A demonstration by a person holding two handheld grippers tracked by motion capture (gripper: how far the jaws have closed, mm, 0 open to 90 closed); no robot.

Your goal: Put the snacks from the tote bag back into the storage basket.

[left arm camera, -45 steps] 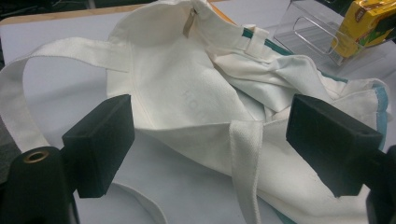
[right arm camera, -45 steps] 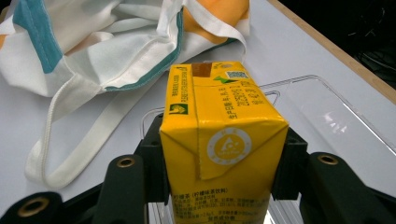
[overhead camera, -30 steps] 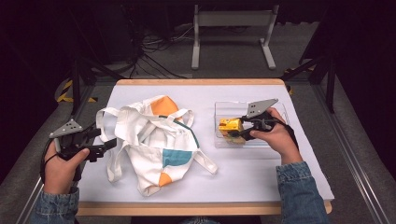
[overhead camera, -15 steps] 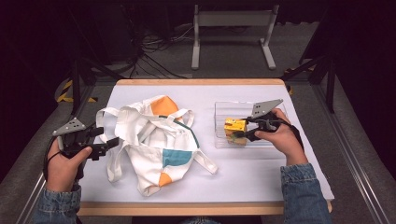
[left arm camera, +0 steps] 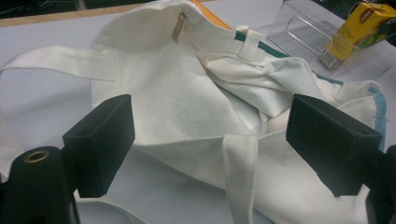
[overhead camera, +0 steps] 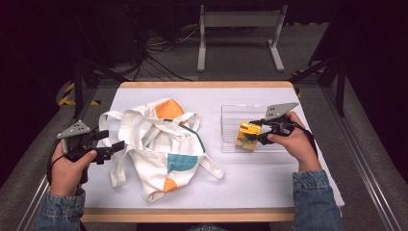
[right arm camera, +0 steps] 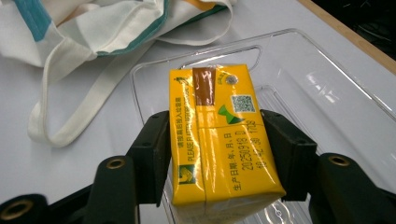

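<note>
A white cloth tote bag (overhead camera: 159, 144) with orange and teal patches lies crumpled on the table's middle left. My left gripper (overhead camera: 111, 142) stands open at the bag's left edge, its jaws wide apart around the white cloth (left arm camera: 196, 126) and a strap. My right gripper (overhead camera: 257, 131) is shut on a yellow drink carton (overhead camera: 248, 134), held above a clear plastic tray (overhead camera: 231, 115). In the right gripper view the carton (right arm camera: 219, 140) sits squeezed between both pads, over the tray (right arm camera: 327, 98). The left gripper view has the carton (left arm camera: 359, 28) at the far right.
A white sheet (overhead camera: 269, 178) covers the wooden table (overhead camera: 202, 84). A metal stand (overhead camera: 240, 29) and cables lie on the floor beyond the far edge. Bag straps (overhead camera: 113, 168) trail toward the near left.
My right gripper has lifted the carton slightly and drawn it a little toward the tray's near left. My left gripper has edged closer to the bag.
</note>
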